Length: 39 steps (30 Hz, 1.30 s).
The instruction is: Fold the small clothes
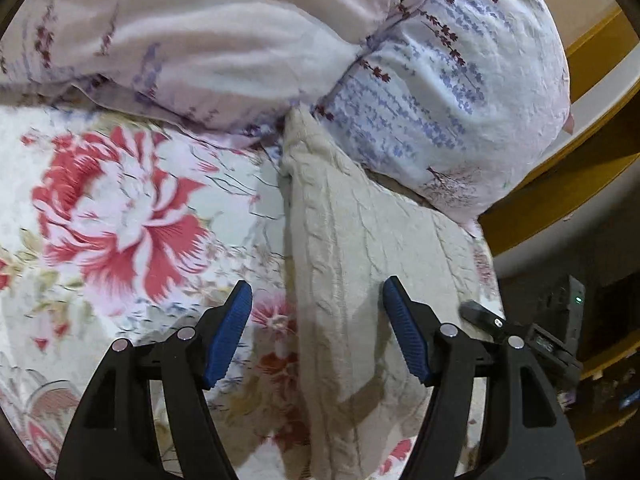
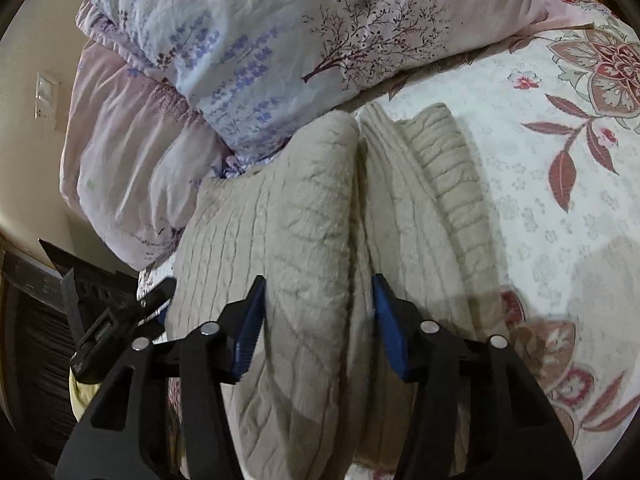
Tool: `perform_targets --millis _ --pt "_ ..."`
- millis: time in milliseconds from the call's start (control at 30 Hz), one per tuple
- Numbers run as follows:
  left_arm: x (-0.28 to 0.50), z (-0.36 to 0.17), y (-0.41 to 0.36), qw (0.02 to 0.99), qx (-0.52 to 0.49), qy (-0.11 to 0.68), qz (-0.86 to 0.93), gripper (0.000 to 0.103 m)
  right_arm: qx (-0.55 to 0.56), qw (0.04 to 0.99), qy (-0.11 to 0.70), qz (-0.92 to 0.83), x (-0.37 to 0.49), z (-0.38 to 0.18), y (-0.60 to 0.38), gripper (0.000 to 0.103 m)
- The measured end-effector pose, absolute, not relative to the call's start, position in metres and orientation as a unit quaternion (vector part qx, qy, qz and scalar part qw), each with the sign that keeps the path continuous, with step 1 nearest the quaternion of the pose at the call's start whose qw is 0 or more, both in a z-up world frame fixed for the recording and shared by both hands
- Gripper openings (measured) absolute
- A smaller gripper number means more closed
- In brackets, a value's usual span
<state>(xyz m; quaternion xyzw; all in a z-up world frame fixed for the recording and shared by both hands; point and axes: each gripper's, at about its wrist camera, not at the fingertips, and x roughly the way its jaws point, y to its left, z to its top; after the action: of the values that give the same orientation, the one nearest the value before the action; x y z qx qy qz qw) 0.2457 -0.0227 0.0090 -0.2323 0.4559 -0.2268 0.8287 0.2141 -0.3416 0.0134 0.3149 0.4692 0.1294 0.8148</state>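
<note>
So the left tool (image 1: 318, 330) is hanging over the bed with its blue pads spread wide and nothing pinched between them; they're just straddling the near edge of the beige knit sweater (image 1: 360, 264) from above. To the left of that the floral bedsheet (image 1: 120, 208) is coming out pretty smeared, so the red flower print is hard to read cleanly. The sweater itself is lying on the sheet with its far end tucked up against the lavender-print duvet (image 1: 432, 92), and its bottom edge is getting cut off by the frame.

Moving right, the right tool (image 2: 318, 320) is sitting part-closed around a raised fold of the same sweater (image 2: 304, 216). The fold is filling the gap between the pads, but I can't honestly tell if they're squeezing it or only touching. No earlier shot to compare. The sweater's lower part is hiding behind the black arms. At that view's left edge the other tool is only partly showing, dark and blurry.
</note>
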Motion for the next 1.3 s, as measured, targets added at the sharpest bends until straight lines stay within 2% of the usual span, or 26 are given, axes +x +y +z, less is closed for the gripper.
perform_targets --millis 133,233,300,533,700,867,933,1000,1067,1100,1133,1167,1200,1300 --pt "0.255 0.001 -0.025 0.806 -0.266 0.468 -0.245 0.068 0.343 0.812 0.452 0.136 0.226 0.009 -0.349 0.04" --pt "0.251 -0.007 -0.022 0.789 -0.292 0.479 -0.25 0.072 0.327 0.821 0.45 0.129 0.232 0.01 -0.345 0.021" --pt "0.251 -0.006 -0.023 0.783 -0.301 0.482 -0.253 0.072 0.3 0.841 0.433 0.124 0.228 0.021 -0.34 0.017" --pt "0.247 0.003 -0.032 0.786 -0.285 0.476 -0.272 0.077 0.197 0.92 0.333 0.061 0.196 0.079 -0.338 0.015" --pt "0.243 0.005 -0.045 0.789 -0.26 0.478 -0.284 0.077 0.182 0.91 0.373 0.008 0.195 0.058 -0.357 0.015" --pt "0.242 0.005 -0.049 0.792 -0.248 0.477 -0.289 0.077 0.173 0.917 0.359 0.006 0.187 0.06 -0.356 0.015" --pt "0.243 0.005 -0.051 0.79 -0.245 0.479 -0.294 0.076 0.164 0.911 0.379 -0.016 0.19 0.052 -0.355 0.015" --pt "0.242 0.005 -0.052 0.789 -0.242 0.48 -0.297 0.076 0.173 0.891 0.417 -0.04 0.199 0.031 -0.365 0.021" --pt "0.239 0.005 -0.052 0.787 -0.243 0.482 -0.299 0.076 0.201 0.886 0.416 -0.034 0.201 0.026 -0.374 0.026" --pt "0.238 0.005 -0.051 0.785 -0.244 0.482 -0.302 0.076 0.207 0.886 0.413 -0.034 0.197 0.031 -0.378 0.035" --pt "0.235 0.006 -0.05 0.783 -0.248 0.481 -0.307 0.076 0.209 0.889 0.406 -0.035 0.192 0.037 -0.381 0.039" --pt "0.233 0.006 -0.048 0.78 -0.252 0.482 -0.309 0.076 0.21 0.891 0.401 -0.034 0.185 0.043 -0.384 0.05" --pt "0.231 0.006 -0.046 0.777 -0.258 0.482 -0.312 0.076 0.216 0.891 0.399 -0.028 0.178 0.047 -0.387 0.057" --pt "0.223 0.004 -0.042 0.766 -0.275 0.485 -0.322 0.076 0.251 0.881 0.4 0.011 0.153 0.048 -0.397 0.058"
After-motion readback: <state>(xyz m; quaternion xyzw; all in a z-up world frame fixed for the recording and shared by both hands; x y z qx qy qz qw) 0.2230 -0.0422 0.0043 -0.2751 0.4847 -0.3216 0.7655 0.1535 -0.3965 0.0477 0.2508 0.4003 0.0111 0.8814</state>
